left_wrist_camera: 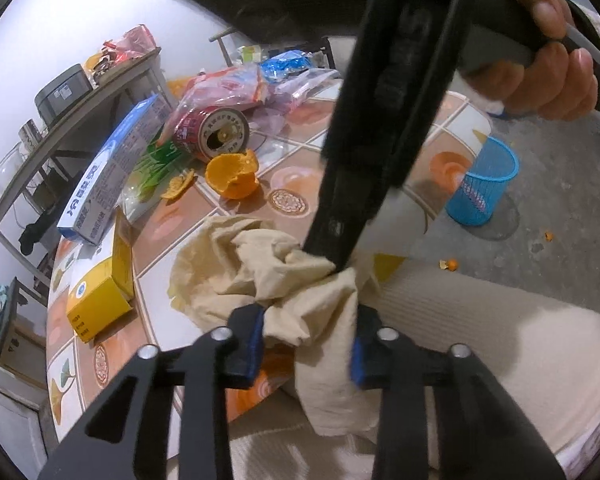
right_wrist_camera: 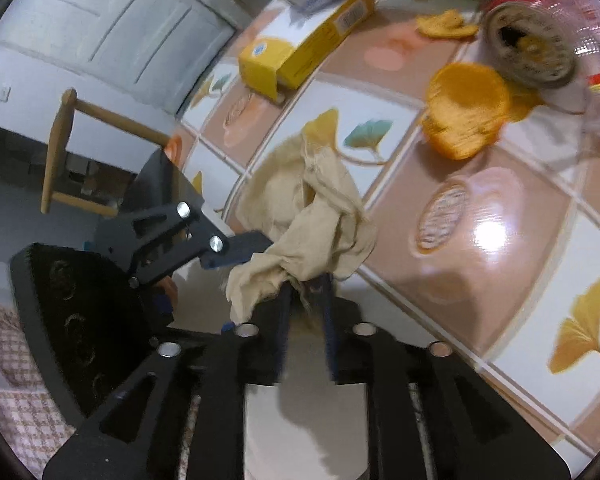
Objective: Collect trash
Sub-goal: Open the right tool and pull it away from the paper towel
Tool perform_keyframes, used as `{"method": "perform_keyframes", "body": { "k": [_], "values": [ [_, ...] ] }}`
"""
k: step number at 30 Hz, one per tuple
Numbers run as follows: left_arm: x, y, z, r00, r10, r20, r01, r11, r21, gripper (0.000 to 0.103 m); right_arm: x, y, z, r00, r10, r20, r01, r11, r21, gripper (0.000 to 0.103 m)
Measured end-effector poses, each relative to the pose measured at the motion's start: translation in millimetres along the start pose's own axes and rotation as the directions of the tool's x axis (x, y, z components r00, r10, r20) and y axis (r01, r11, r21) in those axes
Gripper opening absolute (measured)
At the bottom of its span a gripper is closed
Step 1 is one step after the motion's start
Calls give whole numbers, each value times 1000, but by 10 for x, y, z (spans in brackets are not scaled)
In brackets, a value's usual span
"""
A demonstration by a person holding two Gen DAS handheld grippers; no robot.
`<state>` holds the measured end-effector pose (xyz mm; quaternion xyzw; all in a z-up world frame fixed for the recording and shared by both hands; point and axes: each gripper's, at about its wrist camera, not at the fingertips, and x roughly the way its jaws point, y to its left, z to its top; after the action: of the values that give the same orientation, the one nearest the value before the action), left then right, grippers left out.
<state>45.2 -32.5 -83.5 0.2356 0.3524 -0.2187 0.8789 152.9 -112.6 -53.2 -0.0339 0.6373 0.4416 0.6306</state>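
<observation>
My left gripper (left_wrist_camera: 308,344) pinches the beige crumpled tissue (left_wrist_camera: 260,276), jaws narrow. My right gripper (right_wrist_camera: 306,320): tissue between its jaws, grip uncertain. Box and can lettering is unreadable.

I see lived-in home, dining corner: patterned tile-print table (left_wrist_camera: 428,148), wooden chair (right_wrist_camera: 66,152), panelled white door (right_wrist_camera: 112,20), cluttered shelf (left_wrist_camera: 72,116) holding pots, blue wastebasket (left_wrist_camera: 485,182) on concrete floor.
</observation>
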Motion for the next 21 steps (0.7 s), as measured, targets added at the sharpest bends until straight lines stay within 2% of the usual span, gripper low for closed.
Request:
{"method": "perform_keyframes", "body": {
  "k": [1,2,6,9,12,15,17,18,21],
  "values": [
    [-2,19,-1,1000,-3,2,3,1000,-13,24,-51,-4,-4,1000,-6,13,6,1000,-1,38],
    [-6,43,-3,1000,-8,3,8,1000,-28,23,-132,-7,-22,999,-18,35,19,1000,-3,43],
    [-30,123,-9,1000,-26,5,26,996,-84,17,-421,-5,-5,991,-42,124,41,999,13,44],
    [-58,199,-33,1000,-18,-1,18,991,-134,15,-586,-40,102,975,-66,214,63,998,23,44],
    [-82,317,-70,1000,3,-21,-7,979,-202,14,-623,63,272,946,-141,291,146,989,6,44],
    [-89,502,-129,999,18,-49,-33,952,-304,14,-538,179,496,918,-225,326,253,967,-43,44],
    [-88,593,-164,998,11,-59,-32,933,-360,14,-382,242,678,893,-294,341,341,936,-85,41],
    [-92,647,-188,998,-1,-59,-23,919,-394,14,-292,286,781,874,-340,348,400,910,-114,39],
    [-90,720,-224,998,-9,-59,-18,902,-432,14,-194,292,946,832,-422,361,503,847,-169,34]
  ]
}}
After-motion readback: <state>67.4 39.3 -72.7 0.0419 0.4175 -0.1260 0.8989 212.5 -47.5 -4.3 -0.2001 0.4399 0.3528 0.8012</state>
